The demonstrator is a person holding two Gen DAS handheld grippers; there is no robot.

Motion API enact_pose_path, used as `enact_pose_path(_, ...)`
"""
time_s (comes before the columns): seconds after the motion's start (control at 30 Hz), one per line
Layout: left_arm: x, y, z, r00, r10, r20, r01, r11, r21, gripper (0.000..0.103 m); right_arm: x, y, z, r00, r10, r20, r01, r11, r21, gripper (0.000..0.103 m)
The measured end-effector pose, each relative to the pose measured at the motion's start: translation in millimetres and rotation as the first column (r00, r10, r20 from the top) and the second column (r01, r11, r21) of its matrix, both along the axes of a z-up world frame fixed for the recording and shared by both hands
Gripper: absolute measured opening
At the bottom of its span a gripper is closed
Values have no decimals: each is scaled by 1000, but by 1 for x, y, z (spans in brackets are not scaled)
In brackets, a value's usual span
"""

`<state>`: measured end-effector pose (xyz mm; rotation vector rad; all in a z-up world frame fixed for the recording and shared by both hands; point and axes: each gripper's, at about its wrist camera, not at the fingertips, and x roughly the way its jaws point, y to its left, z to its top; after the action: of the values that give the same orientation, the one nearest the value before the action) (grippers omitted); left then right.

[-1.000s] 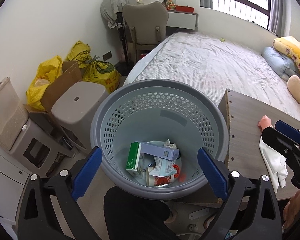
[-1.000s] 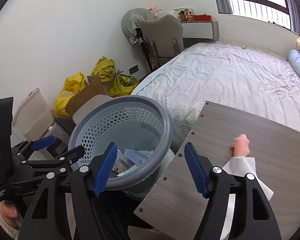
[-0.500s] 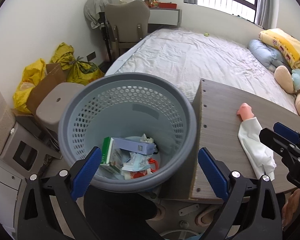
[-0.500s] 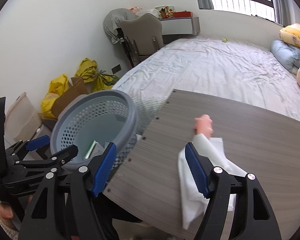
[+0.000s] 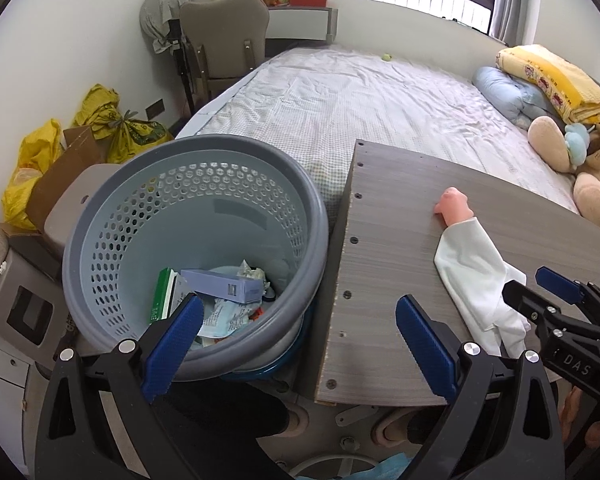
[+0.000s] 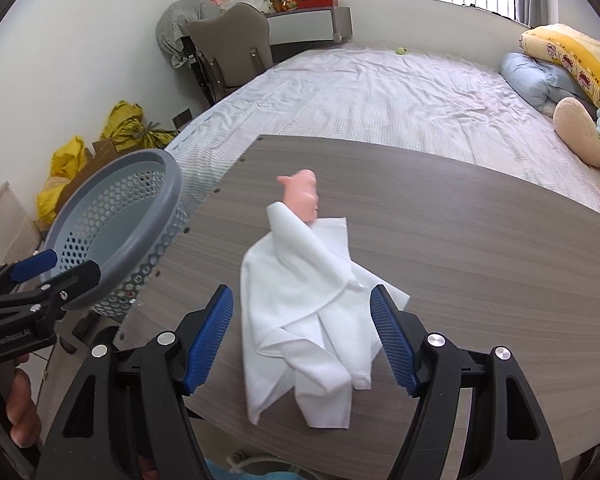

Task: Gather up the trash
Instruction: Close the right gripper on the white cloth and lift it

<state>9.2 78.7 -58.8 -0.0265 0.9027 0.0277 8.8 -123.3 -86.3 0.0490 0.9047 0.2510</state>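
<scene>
Above white cloth point(image 6: 308, 320), right tongs point(image 6: 302, 334) wide apart, empty

Basket point(image 5: 100, 236): grey perforated plastic, smooth, slight sheen. Board point(image 6: 460, 240): wood-grain laminate, matt. Cloth point(image 6: 312, 312): white soft fabric, creased. Gripper pads point(image 6: 208, 336): blue ribbed rubber on matt black plastic; shiny metal screws. Bedsheet point(image 5: 360, 108): wrinkled cotton.

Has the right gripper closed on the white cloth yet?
No. In the right wrist view the right gripper is open, its blue pads apart on either side of the white cloth lying on the table.
</scene>
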Motion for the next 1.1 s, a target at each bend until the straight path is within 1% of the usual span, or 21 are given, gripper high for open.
enact_pose_path(0.2, 2, -10, -6, 1000, -6, -12, 6, 1000, 5, 95, 11, -3, -10, 999, 17, -37, -16, 1000, 5, 73)
enact_pose_path(0.37, 3, -12, -10, 1000, -7, -26, 7, 1000, 5, 95, 14, 6, -11, 998, 56, -34, -56, 998, -11, 77)
enact_pose_path(0.6, 9, -7, -12, 999, 5, -33, -5, 1000, -4, 95, 14, 20, -21, 996, 76, -50, -78, 996, -46, 77)
enact_pose_path(0.83, 13, -1, -15, 999, 15, -45, -16, 1000, -17, 95, 21, 24, -31, 997, 57, -48, -64, 988, -140, 77)
enact_pose_path(1.0, 14, 1, -18, 998, 16, -52, -17, 1000, -23, 95, 31, 20, -34, 998, 35, -49, -43, 985, -169, 77)
enact_pose_path(1.1, 16, 1, -20, 998, 17, -57, -18, 999, -27, 95, 34, 21, -34, 998, 40, -49, -48, 985, -167, 77)
